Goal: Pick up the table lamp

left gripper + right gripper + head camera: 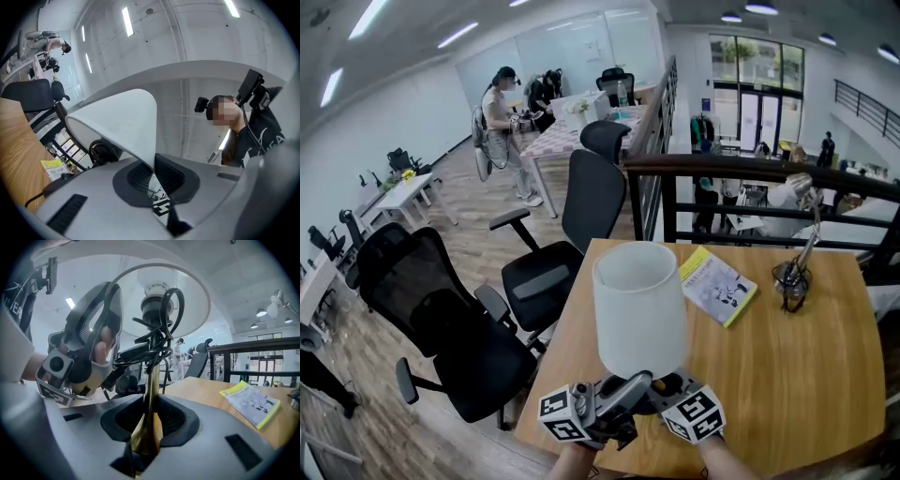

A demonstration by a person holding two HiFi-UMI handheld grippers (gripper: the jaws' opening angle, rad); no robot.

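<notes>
The table lamp has a white conical shade [639,305], a brass stem [149,394] and a black cord [161,341] wound round the stem under the bulb socket. It stands upright over the near part of the wooden table [787,375]. My left gripper [614,401] is shut on the shade's lower rim [140,140], which wedges between its pads at the left gripper [152,169]. Shut on the flared lower part of the brass stem is my right gripper [147,426], seen under the shade as the right gripper [671,386]. The lamp's foot is hidden.
A yellow booklet [717,284] lies on the table's far side. A small metal desk lamp [794,267] stands at the far right, near a black railing [750,169]. Black office chairs [441,309] crowd the floor left of the table. People stand far back.
</notes>
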